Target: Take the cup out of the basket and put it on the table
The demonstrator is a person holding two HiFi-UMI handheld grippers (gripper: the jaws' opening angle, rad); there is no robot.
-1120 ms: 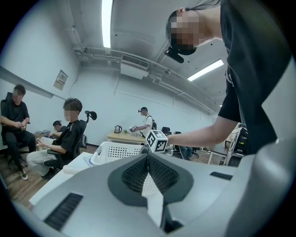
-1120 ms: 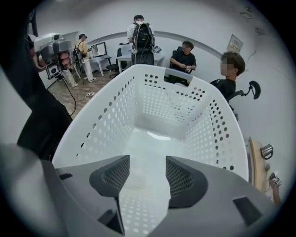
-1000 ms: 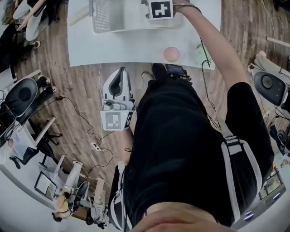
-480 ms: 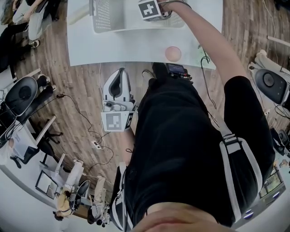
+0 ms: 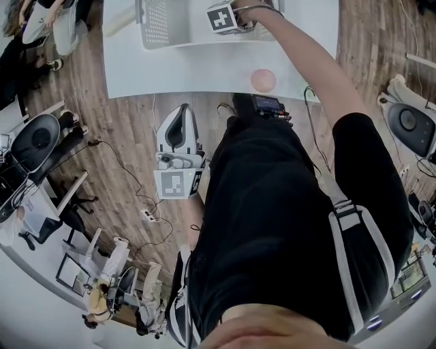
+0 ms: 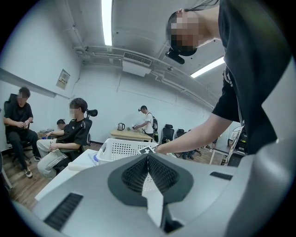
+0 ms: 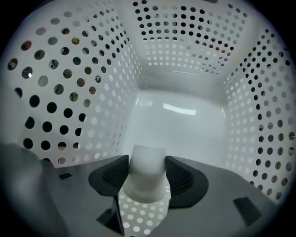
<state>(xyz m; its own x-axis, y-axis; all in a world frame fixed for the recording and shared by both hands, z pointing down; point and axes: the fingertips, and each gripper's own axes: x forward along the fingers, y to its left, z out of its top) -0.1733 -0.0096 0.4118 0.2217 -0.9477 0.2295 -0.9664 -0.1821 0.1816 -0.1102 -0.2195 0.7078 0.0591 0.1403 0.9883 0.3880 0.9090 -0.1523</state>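
Cup [image 7: 147, 181] sits between the jaws of the right gripper [image 7: 147, 166], pads pressed on both sides, deep inside the perforated white basket [image 7: 78, 78]. Grasp looks made. Lift out and set-down on the tabletop [image 5: 177, 71] not yet done. Cannot tell if the cup touches the basket floor. Left gripper [image 6: 148, 159] hangs below the tabletop edge, jaws together, empty.

Cup [image 7: 147, 179] is reading plain white. Basket [image 7: 74, 92] is showing white, with a round-hole grid all over. Right gripper [image 7: 147, 163] and left gripper [image 6: 148, 159] are both showing grey bodies, black ribbed pads [image 7: 111, 175] and black-and-white square markers on the cubes [image 5: 223, 17]. Head view: table [image 5: 170, 71] is reading white at 12, pink disc [image 5: 263, 80] on it. Floor [image 5: 122, 136] is showing brown wood planks at 9, clothes [image 5: 272, 204] black with white stripes at 5.
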